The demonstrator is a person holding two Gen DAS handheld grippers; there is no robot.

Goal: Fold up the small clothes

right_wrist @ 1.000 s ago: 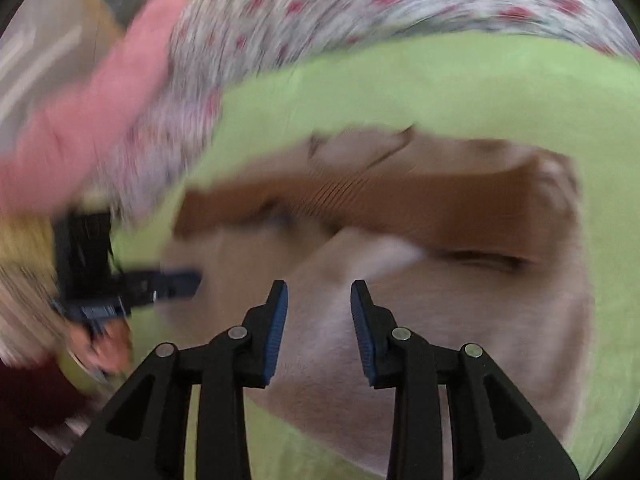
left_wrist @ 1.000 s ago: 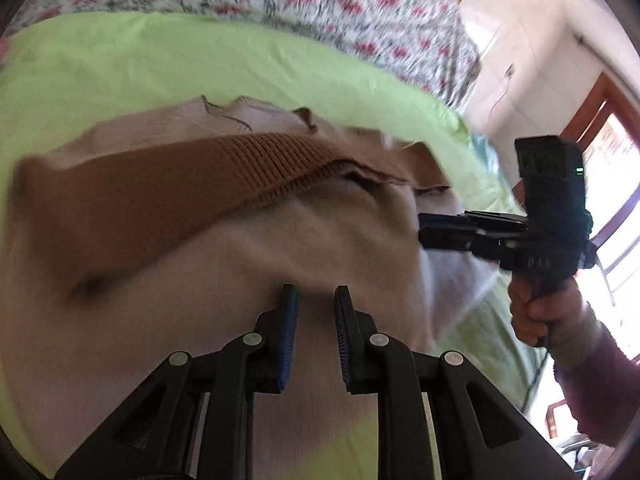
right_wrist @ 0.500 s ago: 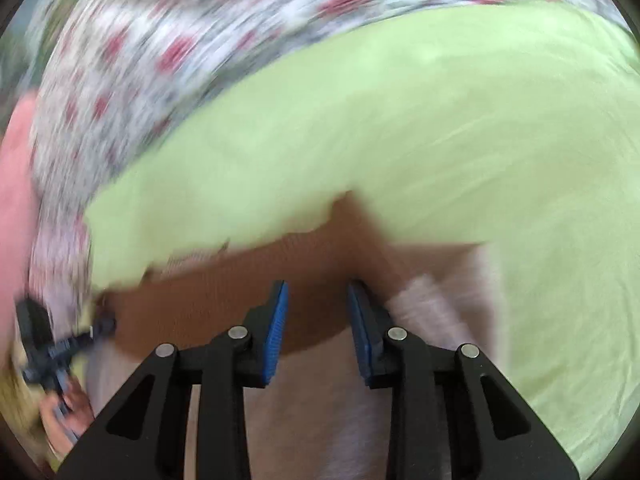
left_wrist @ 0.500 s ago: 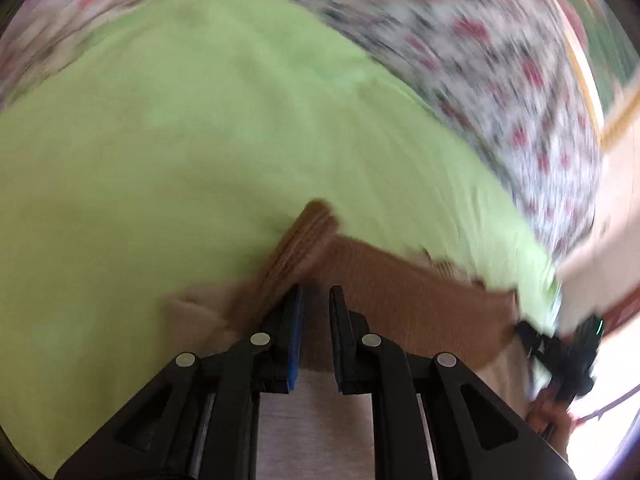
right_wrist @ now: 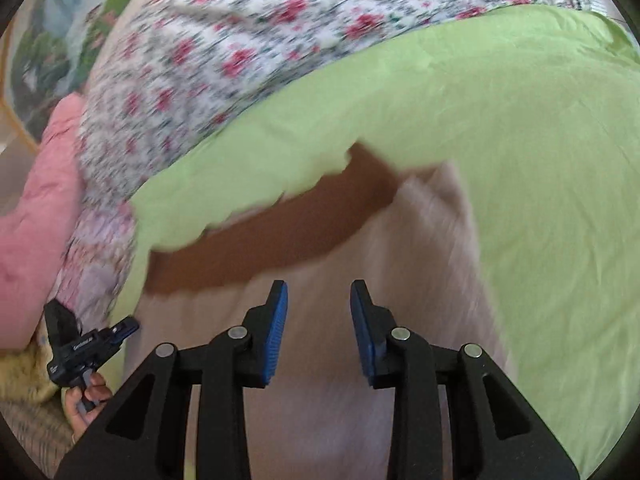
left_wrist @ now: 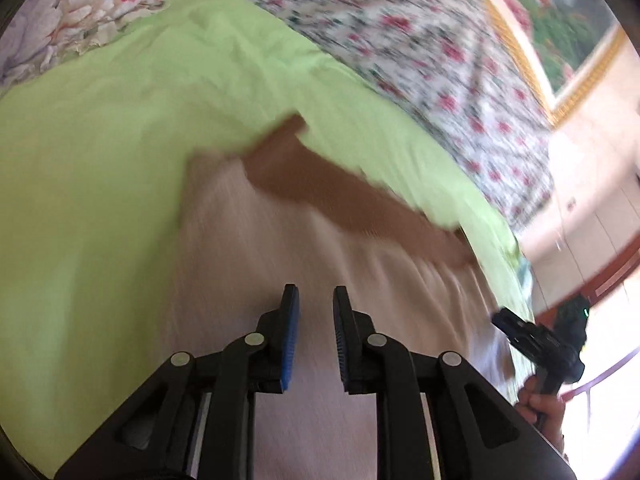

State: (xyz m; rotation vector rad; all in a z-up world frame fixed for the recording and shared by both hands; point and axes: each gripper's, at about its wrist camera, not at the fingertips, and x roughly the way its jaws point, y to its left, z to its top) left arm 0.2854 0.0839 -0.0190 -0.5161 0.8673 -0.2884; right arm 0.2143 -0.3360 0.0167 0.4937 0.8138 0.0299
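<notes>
— Where is the sweater (left_wrist: 304,280) lying?
— Spread on the green sheet (left_wrist: 100,160), brown band (right_wrist: 280,236) at the far edge.
— And your tools?
— You are holding the left gripper (left_wrist: 314,336) and right gripper (right_wrist: 318,332) parted, gripping nothing; folding appears barely begun.

Bright daylight fills both views. In the left view the window (left_wrist: 616,344) at the right edge is blown out white. Motion blur smears the garment (left_wrist: 304,240) and the flowered cover (right_wrist: 240,52). The fisheye bends everything toward dark round corners.
</notes>
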